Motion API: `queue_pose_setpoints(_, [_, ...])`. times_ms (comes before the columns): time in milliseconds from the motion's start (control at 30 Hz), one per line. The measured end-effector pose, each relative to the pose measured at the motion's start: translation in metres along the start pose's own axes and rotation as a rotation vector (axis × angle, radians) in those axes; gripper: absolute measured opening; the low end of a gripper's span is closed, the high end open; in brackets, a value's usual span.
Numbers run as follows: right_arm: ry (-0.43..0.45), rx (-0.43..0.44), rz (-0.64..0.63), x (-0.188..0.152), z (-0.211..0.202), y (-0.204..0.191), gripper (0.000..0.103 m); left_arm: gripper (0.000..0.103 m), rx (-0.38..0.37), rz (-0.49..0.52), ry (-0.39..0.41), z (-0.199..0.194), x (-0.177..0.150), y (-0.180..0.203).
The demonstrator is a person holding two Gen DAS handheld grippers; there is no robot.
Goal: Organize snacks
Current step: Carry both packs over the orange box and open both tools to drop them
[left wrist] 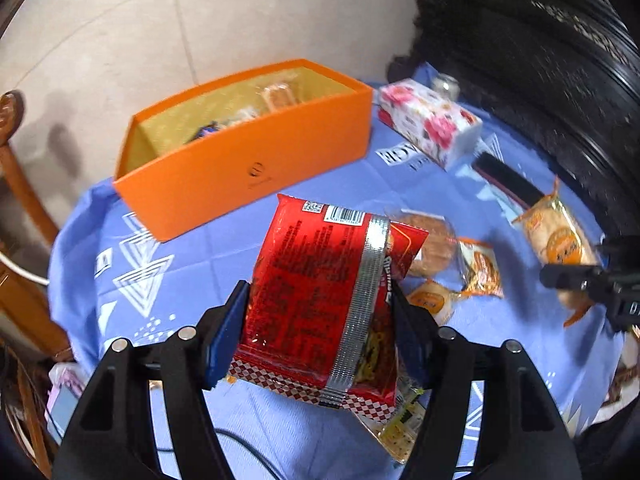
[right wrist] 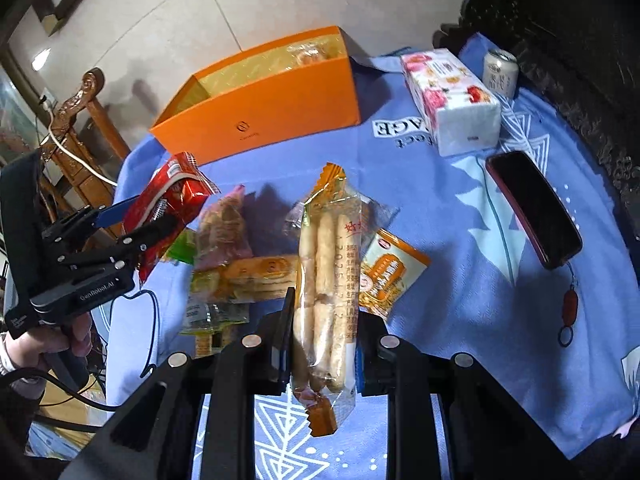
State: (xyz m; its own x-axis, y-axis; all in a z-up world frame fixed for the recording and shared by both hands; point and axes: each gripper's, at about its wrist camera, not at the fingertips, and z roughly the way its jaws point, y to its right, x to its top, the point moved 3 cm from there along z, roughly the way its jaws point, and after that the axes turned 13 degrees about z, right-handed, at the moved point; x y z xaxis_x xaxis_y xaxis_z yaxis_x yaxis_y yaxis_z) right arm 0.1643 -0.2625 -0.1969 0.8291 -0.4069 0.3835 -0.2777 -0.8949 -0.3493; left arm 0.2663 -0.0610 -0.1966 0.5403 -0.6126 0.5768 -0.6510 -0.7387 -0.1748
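My left gripper [left wrist: 320,300] is shut on a red instant-noodle packet [left wrist: 320,300] and holds it above the blue tablecloth, in front of the open orange box [left wrist: 256,160]. It also shows in the right wrist view [right wrist: 144,220] with the red packet [right wrist: 168,196]. My right gripper [right wrist: 324,312] is shut on a clear packet of pale biscuit sticks [right wrist: 324,280], lifted over loose snacks. The orange box [right wrist: 272,112] holds a few snacks. The right gripper [left wrist: 568,276] shows at the right edge of the left view.
Loose snack packets [left wrist: 480,268] lie on the blue tablecloth [left wrist: 200,264]. A floral tissue box [right wrist: 452,96], a can [right wrist: 500,72] and a dark phone [right wrist: 536,208] sit at the right. A wooden chair [right wrist: 76,120] stands at the left, dark furniture [left wrist: 540,60] behind.
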Motion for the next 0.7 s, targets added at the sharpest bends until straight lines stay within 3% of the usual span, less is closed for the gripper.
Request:
queue_pose_setpoints(433, [0.025, 0.051, -0.048, 0.008, -0.007, -0.029, 0.023, 0.065, 0.071, -0.147, 0.039, -0.04, 0.01, -0.033])
queue_pose_setpoints(700, [0.08, 0.117, -0.028, 0.056, -0.017, -0.048, 0.023, 0.066, 0.06, -0.28, 0.1, -0.054, 0.037, -0.079])
